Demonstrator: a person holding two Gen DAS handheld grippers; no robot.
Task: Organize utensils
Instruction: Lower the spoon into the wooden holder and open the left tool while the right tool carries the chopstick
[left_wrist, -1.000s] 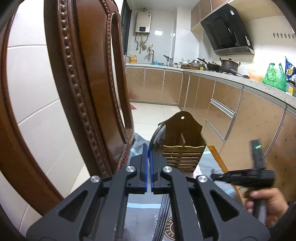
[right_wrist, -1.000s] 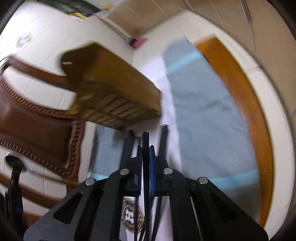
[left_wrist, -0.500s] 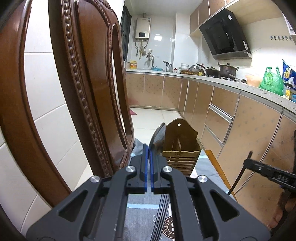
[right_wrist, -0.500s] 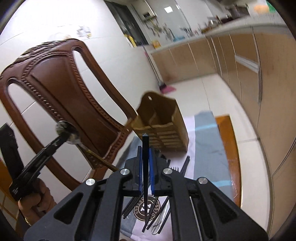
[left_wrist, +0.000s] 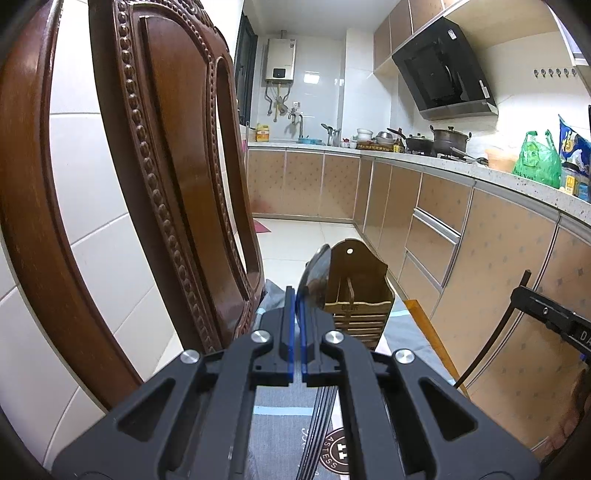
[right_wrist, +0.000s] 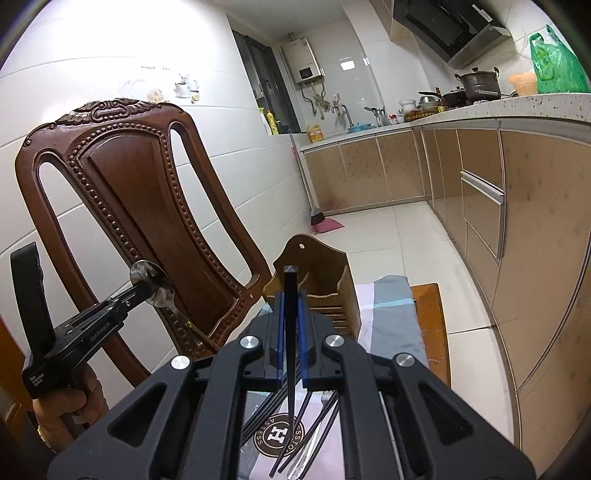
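Observation:
A brown wooden utensil holder (left_wrist: 356, 295) stands on a cloth-covered table; it also shows in the right wrist view (right_wrist: 317, 280). My left gripper (left_wrist: 295, 325) is shut on a metal spoon (left_wrist: 314, 277), bowl up, left of the holder; the spoon shows in the right wrist view (right_wrist: 153, 282) too. My right gripper (right_wrist: 290, 328) is shut on a black chopstick (right_wrist: 290, 306), held upright before the holder. The right gripper and its chopstick (left_wrist: 495, 332) show at the left view's right edge. Several black chopsticks (right_wrist: 295, 417) and a utensil lie on the cloth below.
A carved wooden chair back (right_wrist: 147, 206) stands close on the left, also in the left wrist view (left_wrist: 166, 184). Kitchen cabinets (right_wrist: 517, 221) and a counter with pots run along the right. A round logo coaster (right_wrist: 277, 432) lies under the chopsticks.
My right gripper has tilted up from looking down at the table to level, lifting the black chopstick upright. My left gripper with the spoon has risen slightly.

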